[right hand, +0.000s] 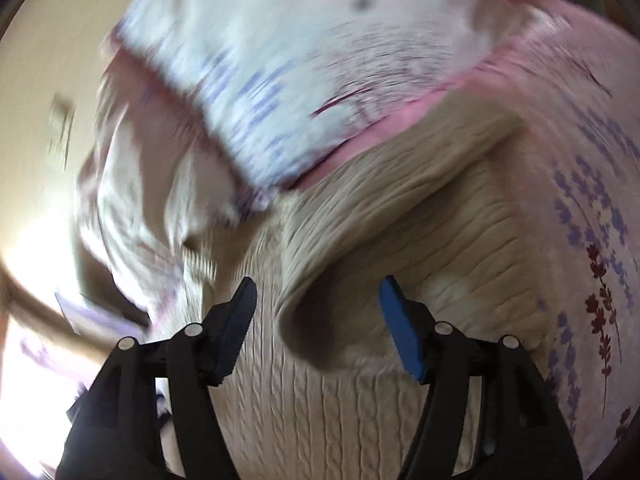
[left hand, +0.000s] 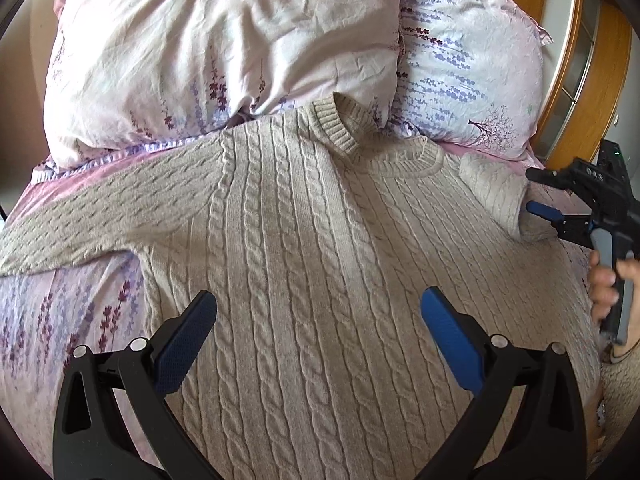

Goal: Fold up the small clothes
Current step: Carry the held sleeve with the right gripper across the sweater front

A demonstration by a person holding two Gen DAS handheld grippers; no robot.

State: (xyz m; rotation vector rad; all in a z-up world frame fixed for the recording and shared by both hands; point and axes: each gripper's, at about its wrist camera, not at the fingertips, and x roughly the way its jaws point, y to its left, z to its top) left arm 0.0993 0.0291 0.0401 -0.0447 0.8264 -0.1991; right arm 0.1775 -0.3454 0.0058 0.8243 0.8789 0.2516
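**Sweater flat on the bed, right sleeve next to be caught**

Left wrist view: the left gripper (left hand: 318, 320) hovers over the lower body of the sweater (left hand: 304, 216), its jaws spread wide and holding nothing. The sweater lies face up on the bed (left hand: 60, 320), its long axis running straight ahead of this gripper, from the hem near the camera to the collar (left hand: 344, 128) against the pillows (left hand: 224, 48). One sleeve (left hand: 80, 220) stretches out flat to the gripper's left. On the other side, the second sleeve is already bent in over the shoulder, and the right gripper (left hand: 536, 196) sits just beside its cuff, jaws apart, one blue pad close to the knit. The right hand (left hand: 608, 280) grips the handle.

Right wrist view: the picture is smeared by motion. The right gripper (right hand: 318, 308) has its jaws well open and empty. Directly ahead, between the pads and a little beyond them, lies the folded sleeve (right hand: 400, 240), its open cuff facing the gripper. The pillow (right hand: 300, 60) lies further ahead.

Judging from this, the right gripper is much the nearer to the folded sleeve and looks set to close on the cuff; the sleeve's length runs away from it, so a straight push forward should meet the edge.
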